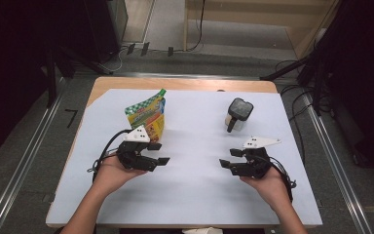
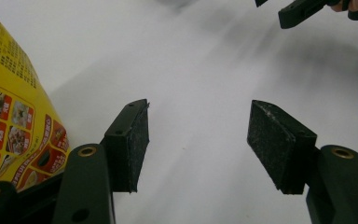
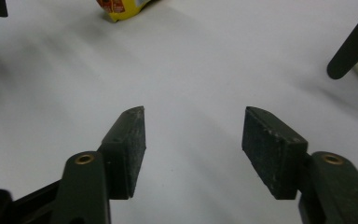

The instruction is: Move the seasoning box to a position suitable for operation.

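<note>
Spreading across the worktop (image 1: 195, 195) is a white sheet, with a yellow snack pouch (image 1: 148, 117) standing far-left and a dark-lidded jar (image 1: 237, 114) far-right. Nearer, the left claw (image 1: 159, 153) sits just beside the pouch, the right claw (image 1: 228, 159) well short of the jar; both gape, empty. A careless sideways nudge could topple the pouch.

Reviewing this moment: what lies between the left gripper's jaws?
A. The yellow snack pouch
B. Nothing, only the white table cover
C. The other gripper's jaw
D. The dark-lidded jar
B: in the left gripper view the left gripper has its jaws standing apart over the bare white table cover, with the yellow snack pouch off to their side, outside the gap.
</note>
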`<state>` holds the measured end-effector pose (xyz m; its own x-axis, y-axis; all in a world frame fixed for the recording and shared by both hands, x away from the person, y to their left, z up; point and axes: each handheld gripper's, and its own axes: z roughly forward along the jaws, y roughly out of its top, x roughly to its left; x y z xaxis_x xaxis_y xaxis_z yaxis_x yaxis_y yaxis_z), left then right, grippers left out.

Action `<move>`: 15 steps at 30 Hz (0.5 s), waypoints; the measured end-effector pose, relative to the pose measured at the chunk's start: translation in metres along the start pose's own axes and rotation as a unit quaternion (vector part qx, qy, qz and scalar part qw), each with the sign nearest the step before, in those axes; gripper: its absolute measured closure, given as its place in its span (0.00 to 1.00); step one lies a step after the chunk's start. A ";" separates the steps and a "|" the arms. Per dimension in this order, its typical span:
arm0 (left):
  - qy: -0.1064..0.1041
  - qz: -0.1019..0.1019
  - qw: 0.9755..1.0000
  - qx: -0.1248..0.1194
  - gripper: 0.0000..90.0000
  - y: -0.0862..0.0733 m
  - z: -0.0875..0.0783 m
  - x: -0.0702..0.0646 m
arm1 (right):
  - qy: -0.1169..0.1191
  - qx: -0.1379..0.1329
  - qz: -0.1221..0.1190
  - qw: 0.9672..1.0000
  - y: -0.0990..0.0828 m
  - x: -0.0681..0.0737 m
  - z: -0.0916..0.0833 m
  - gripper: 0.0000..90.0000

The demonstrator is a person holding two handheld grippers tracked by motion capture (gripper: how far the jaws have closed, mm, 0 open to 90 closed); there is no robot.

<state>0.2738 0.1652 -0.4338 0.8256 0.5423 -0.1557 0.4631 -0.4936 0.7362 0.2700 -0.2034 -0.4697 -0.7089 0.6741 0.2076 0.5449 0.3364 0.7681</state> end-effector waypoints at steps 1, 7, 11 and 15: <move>0.000 -0.004 1.000 0.001 0.44 0.000 0.000 0.001 | -0.003 -0.002 0.001 1.000 0.000 0.000 -0.001 0.49; -0.003 -0.010 1.000 0.006 0.44 0.000 0.001 0.003 | -0.016 0.000 0.001 1.000 0.000 -0.001 -0.002 0.50; 0.001 -0.017 1.000 0.010 0.44 0.000 0.001 0.004 | -0.023 -0.006 0.002 1.000 0.001 -0.004 -0.003 0.50; 0.000 -0.016 1.000 0.007 0.43 0.000 0.000 0.005 | -0.028 -0.009 0.002 1.000 0.001 -0.007 -0.005 0.51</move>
<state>0.2773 0.1680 -0.4345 0.8099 0.5586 -0.1789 0.4938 -0.4849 0.7218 0.2736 -0.2112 -0.4671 -0.6799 0.7118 0.1763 0.5389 0.3220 0.7784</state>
